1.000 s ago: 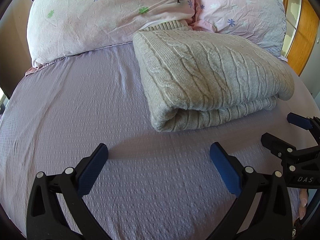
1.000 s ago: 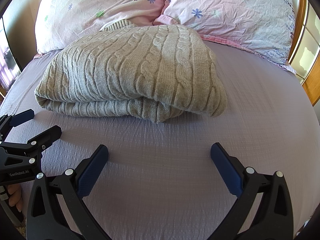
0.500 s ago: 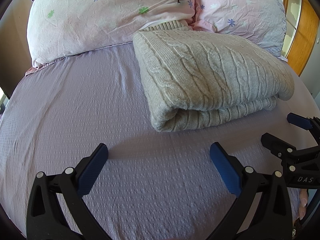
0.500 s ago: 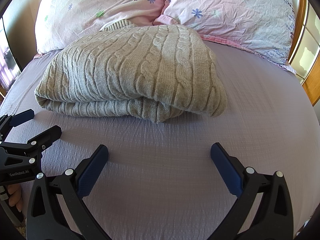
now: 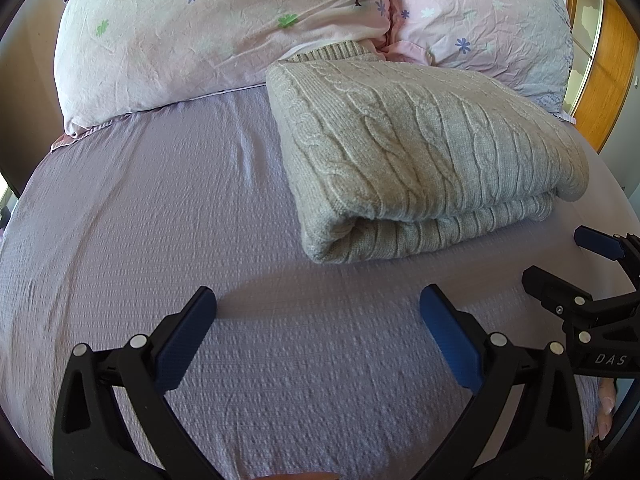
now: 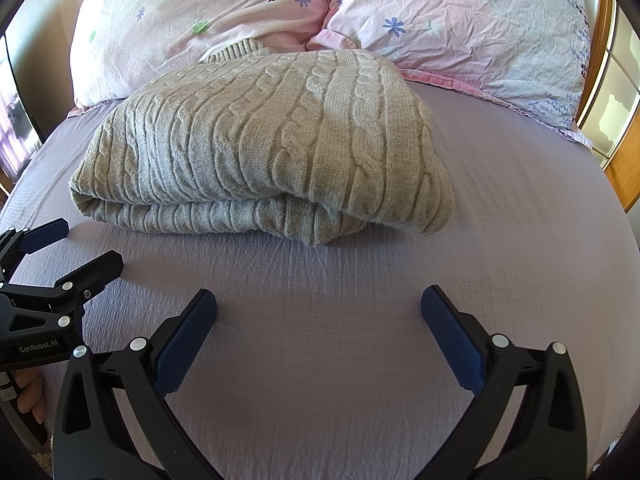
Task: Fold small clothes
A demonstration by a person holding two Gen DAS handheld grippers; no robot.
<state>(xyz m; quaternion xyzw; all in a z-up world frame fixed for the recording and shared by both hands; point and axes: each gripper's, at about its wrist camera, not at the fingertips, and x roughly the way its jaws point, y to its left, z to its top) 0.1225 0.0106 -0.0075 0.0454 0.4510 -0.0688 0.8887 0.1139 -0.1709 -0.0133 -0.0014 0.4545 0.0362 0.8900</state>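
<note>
A grey cable-knit sweater (image 5: 420, 152) lies folded in a thick bundle on the lilac bed sheet (image 5: 160, 220), its far edge against the pillows. It also shows in the right wrist view (image 6: 272, 140). My left gripper (image 5: 318, 320) is open and empty over the sheet, in front of the bundle's left corner. My right gripper (image 6: 318, 320) is open and empty over the sheet, in front of the bundle's right half. Each gripper shows at the edge of the other's view: the right one (image 5: 560, 260) and the left one (image 6: 72, 248), both open.
Two pink flowered pillows (image 5: 224, 28) (image 6: 472, 28) lie at the head of the bed behind the sweater. A wooden frame and window (image 6: 616, 120) stand to the right. The lilac sheet (image 6: 520, 240) lies flat around the bundle.
</note>
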